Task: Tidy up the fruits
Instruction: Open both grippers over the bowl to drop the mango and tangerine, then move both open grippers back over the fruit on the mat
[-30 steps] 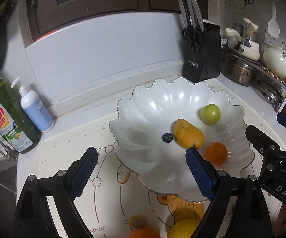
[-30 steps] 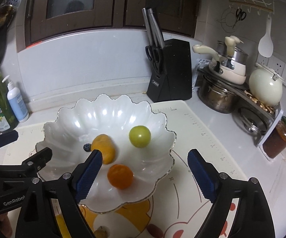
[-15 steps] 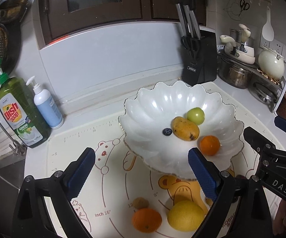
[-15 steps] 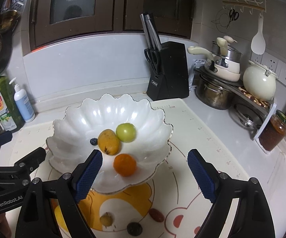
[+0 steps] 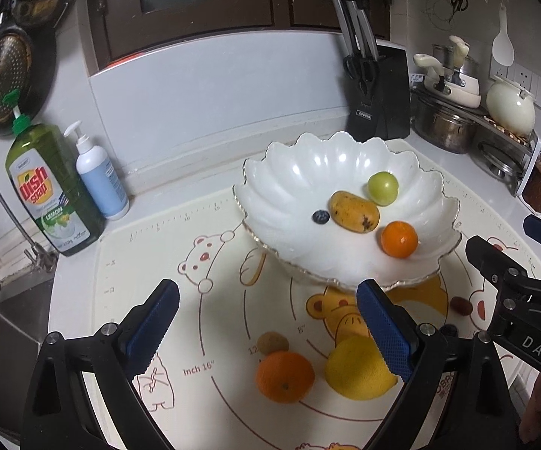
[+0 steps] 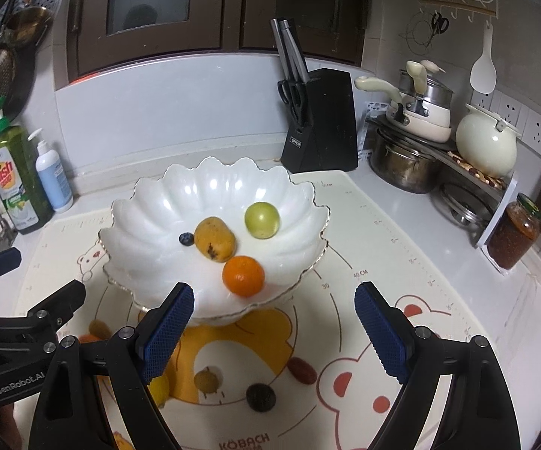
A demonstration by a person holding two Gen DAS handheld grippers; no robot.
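A white scalloped bowl (image 5: 300,172) (image 6: 150,232) stands on the mat and holds a mango (image 5: 353,211), a green fruit (image 5: 382,188), a small orange (image 5: 399,239) and a blueberry (image 5: 320,217). On the mat in front lie an orange (image 5: 284,375), a lemon (image 5: 358,368), a small brown fruit (image 5: 272,342), a red date (image 6: 302,370), a dark fruit (image 6: 260,396) and a yellowish fruit (image 6: 207,379). My left gripper (image 5: 266,332) is open and empty above the orange. My right gripper (image 6: 274,335) is open and empty above the small fruits.
A dish soap bottle (image 5: 51,191) and a pump bottle (image 5: 99,176) stand at the back left by the sink. A knife block (image 5: 379,93) stands behind the bowl. Pots, a kettle (image 6: 486,144) and a jar (image 6: 514,232) crowd the right side.
Both grippers have pulled back and up from the bowl, so the loose fruits on the mat in front of it have come into view. Both stay open.
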